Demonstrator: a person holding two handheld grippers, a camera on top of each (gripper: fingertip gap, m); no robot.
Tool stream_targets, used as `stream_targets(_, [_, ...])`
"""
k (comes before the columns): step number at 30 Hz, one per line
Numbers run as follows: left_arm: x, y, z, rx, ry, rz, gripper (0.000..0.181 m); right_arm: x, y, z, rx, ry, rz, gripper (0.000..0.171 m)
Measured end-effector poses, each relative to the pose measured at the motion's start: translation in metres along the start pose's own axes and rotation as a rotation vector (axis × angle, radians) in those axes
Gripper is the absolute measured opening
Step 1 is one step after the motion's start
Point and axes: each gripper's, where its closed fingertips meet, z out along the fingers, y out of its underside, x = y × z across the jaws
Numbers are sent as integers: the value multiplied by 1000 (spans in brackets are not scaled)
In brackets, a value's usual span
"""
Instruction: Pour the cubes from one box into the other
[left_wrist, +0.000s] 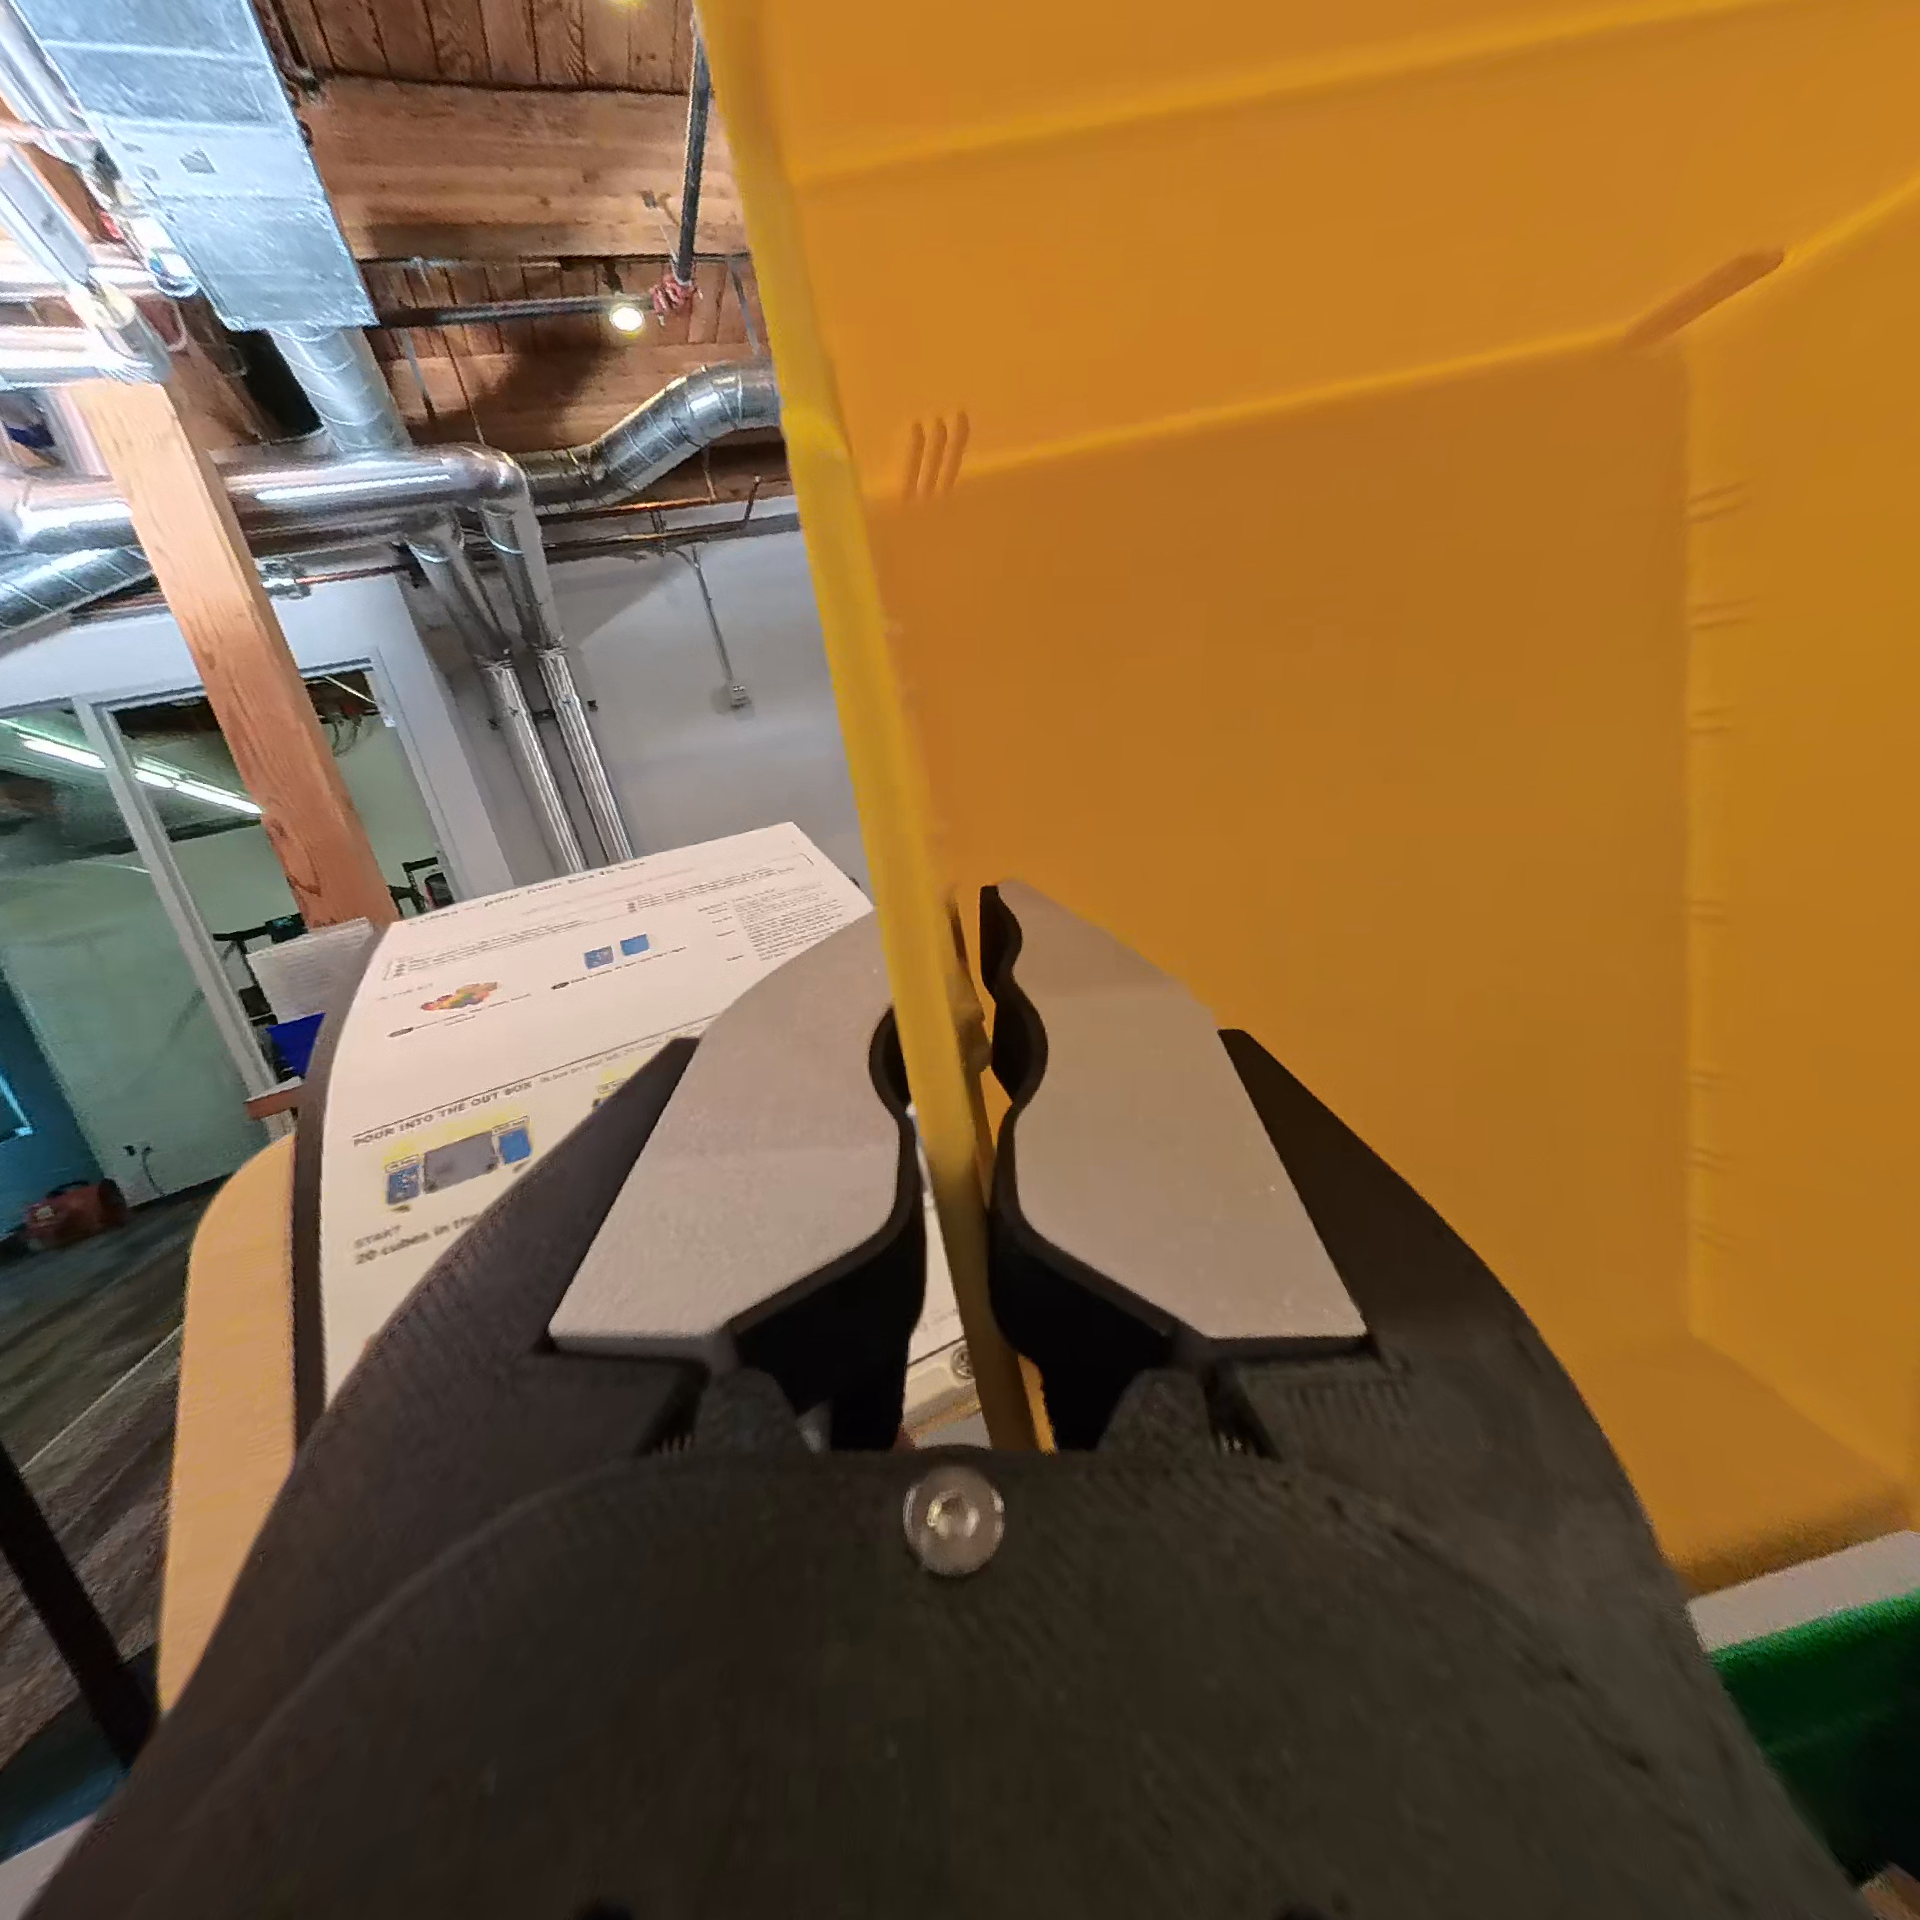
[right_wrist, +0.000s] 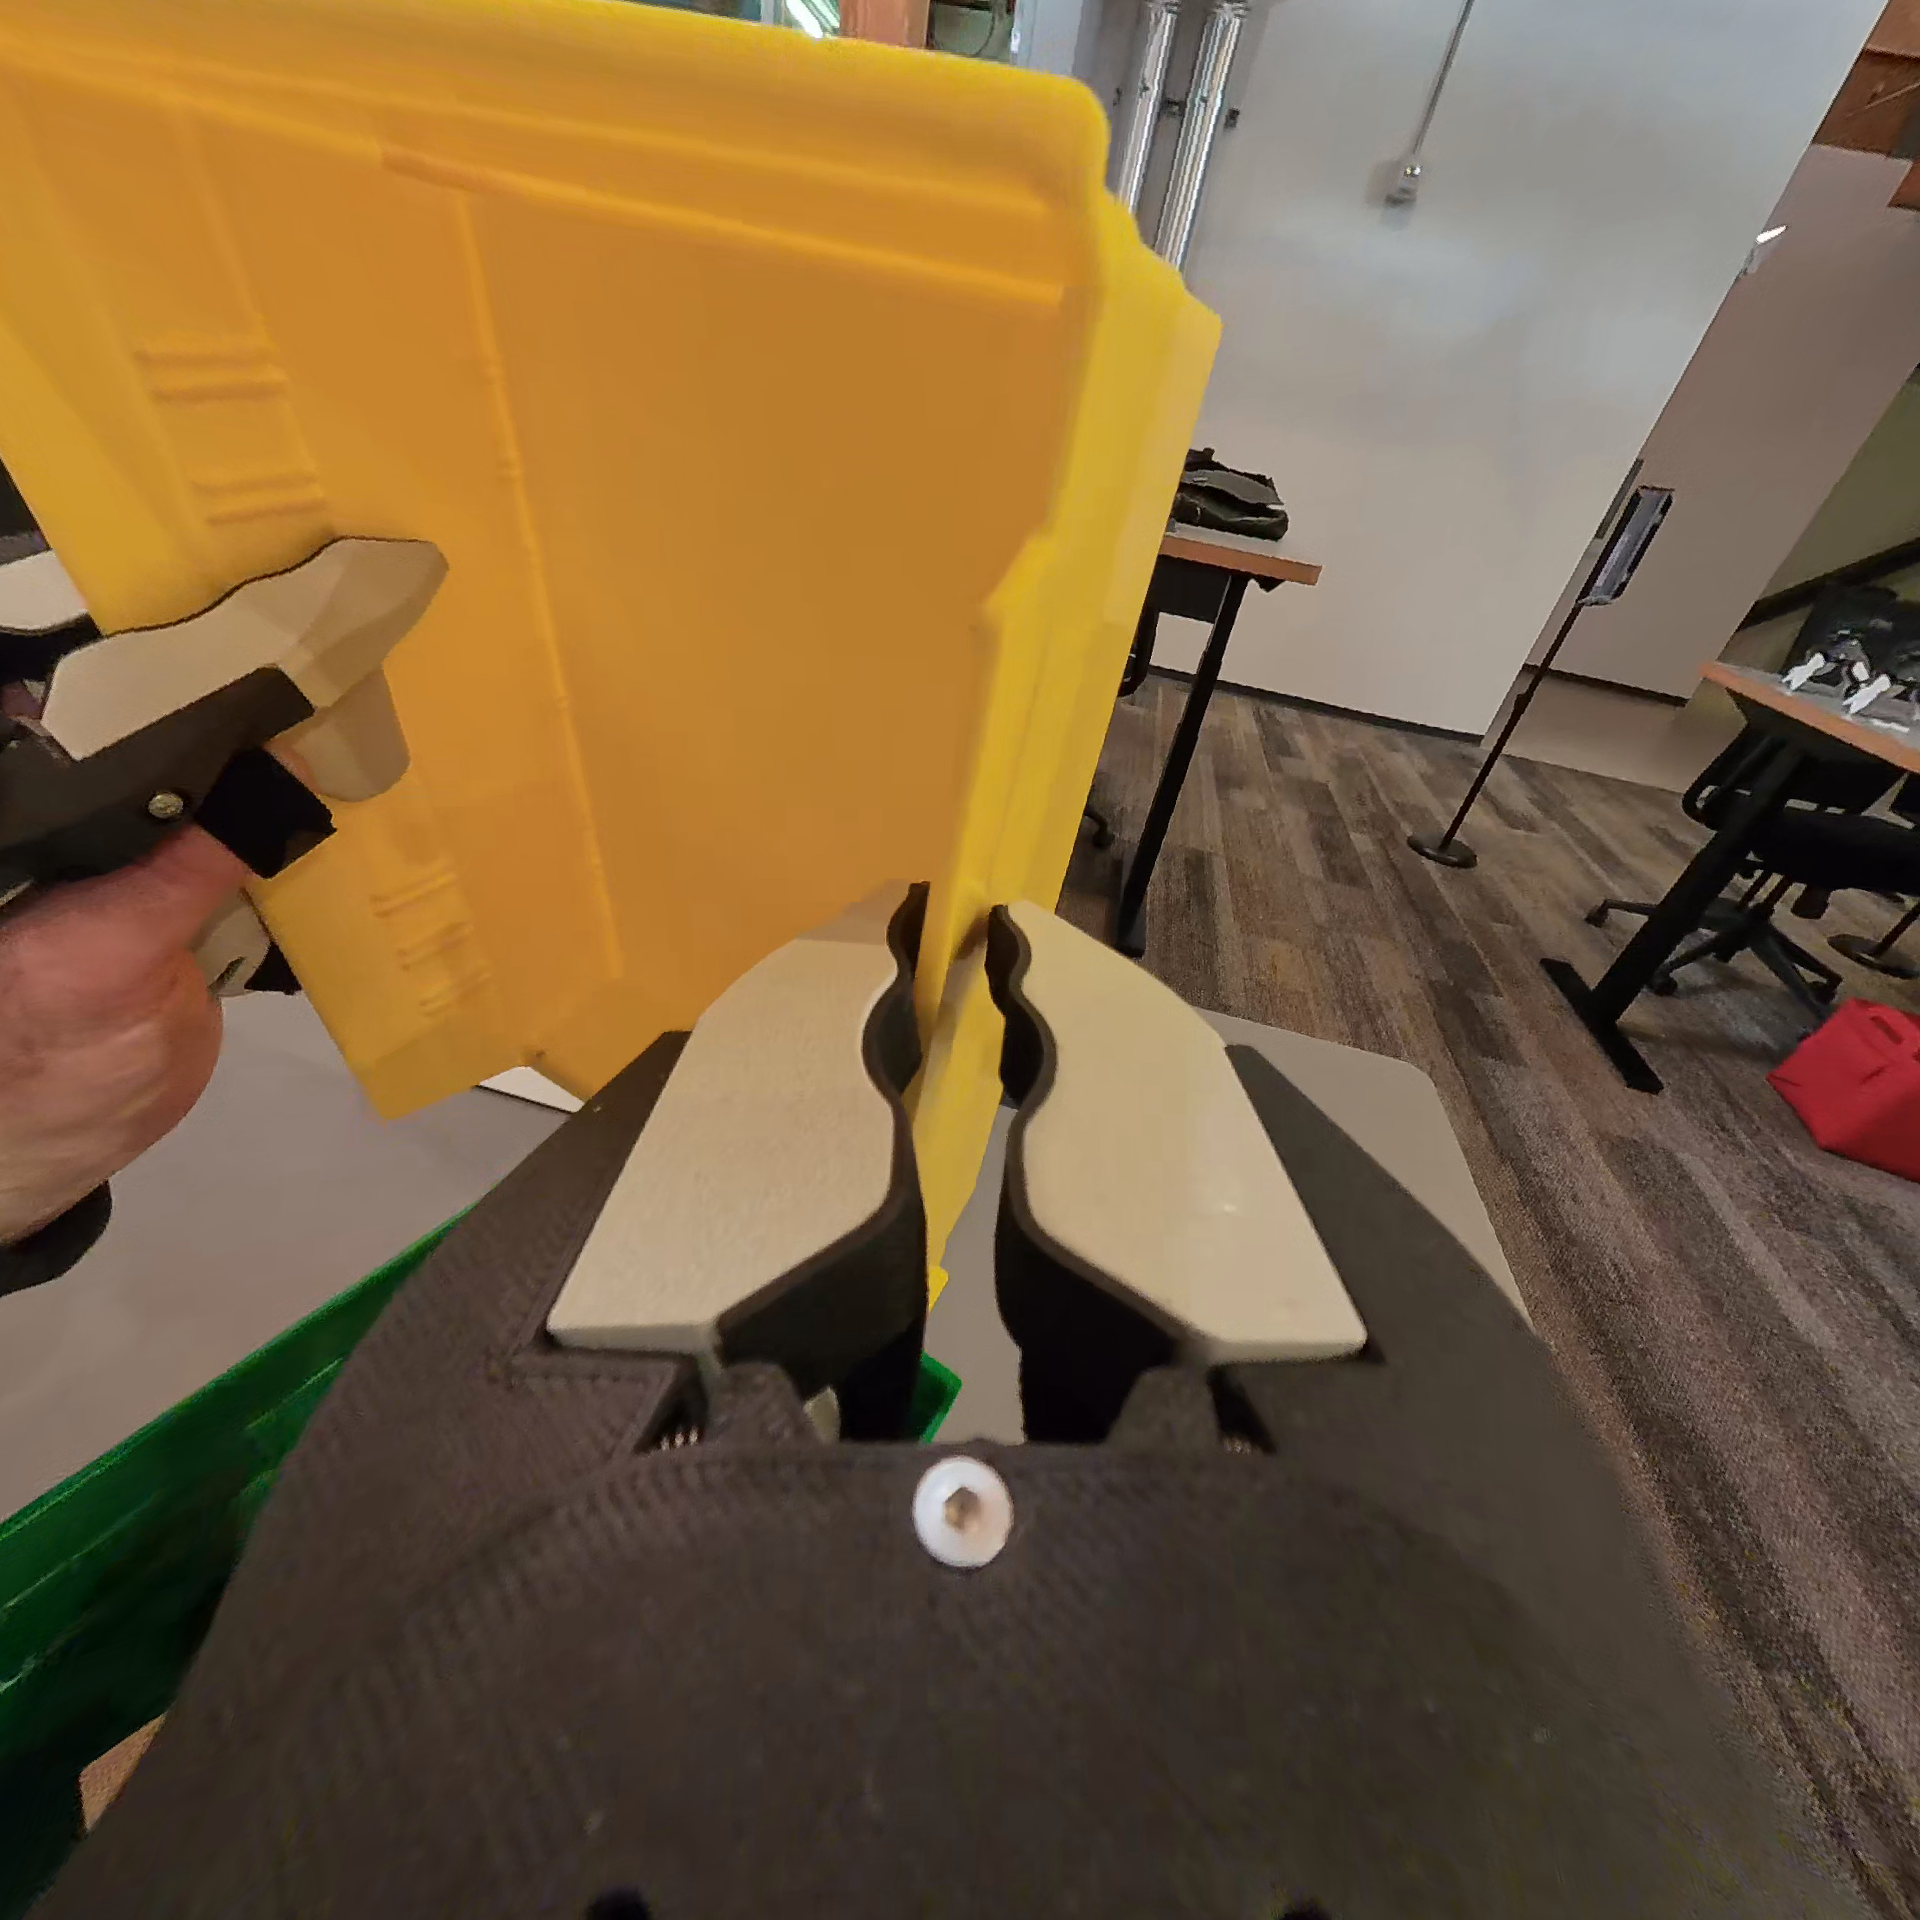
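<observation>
Yellow box (right_wrist: 727, 520): tipped steeply over green box (right_wrist: 156, 1507) at 7 o'clock; clamped by left gripper (left_wrist: 961, 1039), right gripper (right_wrist: 951, 997). No cubes seen. Pouring step, likely near done; next, righted and lowered.

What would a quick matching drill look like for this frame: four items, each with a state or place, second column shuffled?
Column 1
1. yellow box
2. green box
3. left gripper
4. printed sheet

Column 2
A. lying flat on the table, left of the tilted box
B. low, beneath the lifted box
C. lifted and tipped up, held at two walls
D. shut on a thin yellow wall

Pairs: 1-C, 2-B, 3-D, 4-A
</observation>
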Motion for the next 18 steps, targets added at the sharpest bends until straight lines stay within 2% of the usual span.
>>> stream_targets(5, [-26, -12, -2, -55, -14, -8, 4, -26, -17, 1, 8, -101, -3, 10])
stream_targets(9, [-58, -18, -14, -104, 12, -29, 4, -60, -30, -2, -41, -271, -12, 17])
stream_targets(11, [-74, -16, -24, -149, 13, -25, 4, -68, -30, -8, -81, -324, -3, 31])
stream_targets(12, [-83, -13, -31, -174, 8, -12, 4, -68, -26, -13, -116, -338, 9, 37])
stream_targets(14, [-107, -5, -47, -243, -6, 16, 4, -60, -8, -22, -198, -338, 47, 36])
stream_targets(18, [-166, 25, -92, -403, -32, -56, 4, -44, 73, -45, -488, -337, 94, 49])
